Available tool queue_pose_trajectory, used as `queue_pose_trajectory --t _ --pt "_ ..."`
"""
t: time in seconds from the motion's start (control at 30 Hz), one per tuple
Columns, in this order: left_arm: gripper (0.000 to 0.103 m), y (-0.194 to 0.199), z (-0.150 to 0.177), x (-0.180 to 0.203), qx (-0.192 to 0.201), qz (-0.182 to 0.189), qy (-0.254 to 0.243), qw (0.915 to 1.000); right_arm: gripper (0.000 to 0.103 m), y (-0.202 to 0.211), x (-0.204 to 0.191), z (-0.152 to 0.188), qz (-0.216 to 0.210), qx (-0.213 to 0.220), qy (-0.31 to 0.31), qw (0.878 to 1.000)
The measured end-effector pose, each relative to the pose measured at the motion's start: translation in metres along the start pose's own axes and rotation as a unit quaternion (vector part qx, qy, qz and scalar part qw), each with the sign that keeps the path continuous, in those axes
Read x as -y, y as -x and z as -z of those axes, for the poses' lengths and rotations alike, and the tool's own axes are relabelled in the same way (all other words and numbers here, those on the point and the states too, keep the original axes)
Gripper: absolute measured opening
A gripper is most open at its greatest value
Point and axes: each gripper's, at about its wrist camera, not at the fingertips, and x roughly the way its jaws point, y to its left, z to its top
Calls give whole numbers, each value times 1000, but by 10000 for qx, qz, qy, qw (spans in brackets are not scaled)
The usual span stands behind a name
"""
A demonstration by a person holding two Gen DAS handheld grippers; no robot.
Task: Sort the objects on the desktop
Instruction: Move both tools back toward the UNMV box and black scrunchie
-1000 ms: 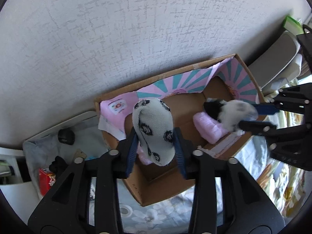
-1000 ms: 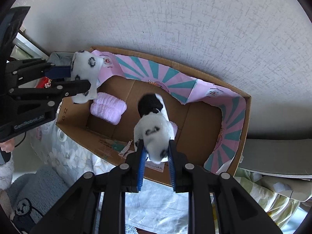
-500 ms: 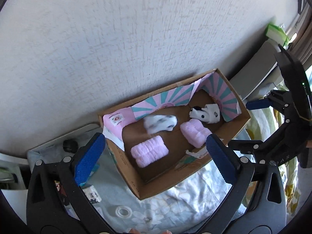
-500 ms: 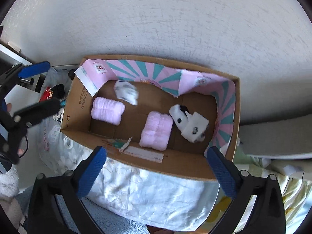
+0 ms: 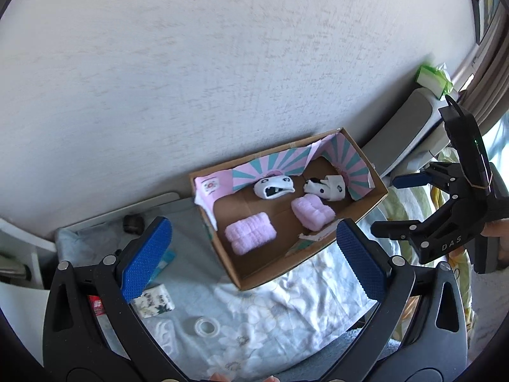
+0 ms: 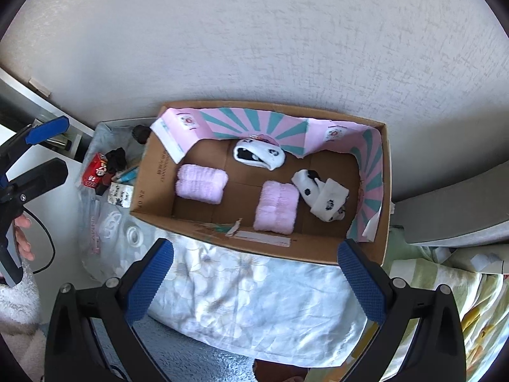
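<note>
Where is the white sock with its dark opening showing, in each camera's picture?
Left wrist view: the white sock with the dark opening lies in the cardboard box, at the back by the striped pink-and-teal lining, right of picture centre.
Right wrist view: the same sock lies at the box's back wall, just above picture centre.
Shared landmark: the pink-and-teal striped lining right behind it.
</note>
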Motion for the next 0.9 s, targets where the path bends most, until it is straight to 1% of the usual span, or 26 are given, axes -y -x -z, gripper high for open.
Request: queue_pose_trajectory --t 0.07,0.1,0.17,0.23,0.3,0.4,0.47,0.6,0.67,0.83,0.9 --pt "103 11 2 -7 114 -99 52 9999 103 3 -4 1 -27 28 -27 10000" --pt "103 16 3 -11 152 -88 115 9998 103 6 -6 2 -46 57 -62 10000" --pt "103 24 6 -20 166 44 256 9995 103 12 -9 2 -121 149 -142 9997" --pt "103 30 10 -26 86 126 283 9995 103 19 -10 3 -342 330 -280 9985" --pt "103 36 15 -29 6 6 250 9997 103 25 -10 3 -622 481 -509 9956" --pt "103 45 23 -34 -4 -213 214 9995 103 30 -11 2 -717 493 -740 9935" --pt "103 52 30 -37 31 -346 195 9992 103 31 -16 2 -633 477 -692 9944" --pt "103 67 46 -46 103 -618 279 9976 103 32 -40 0 -364 464 -232 9980" --pt "103 72 52 -52 113 -648 370 9971 103 29 -54 -1 -311 410 -50 9987" --pt "103 88 70 -67 203 -580 764 9952 103 20 -85 -12 -523 239 68 9983" --pt "103 95 77 -73 260 -628 871 9939 103 20 -99 -16 -488 257 150 9984"
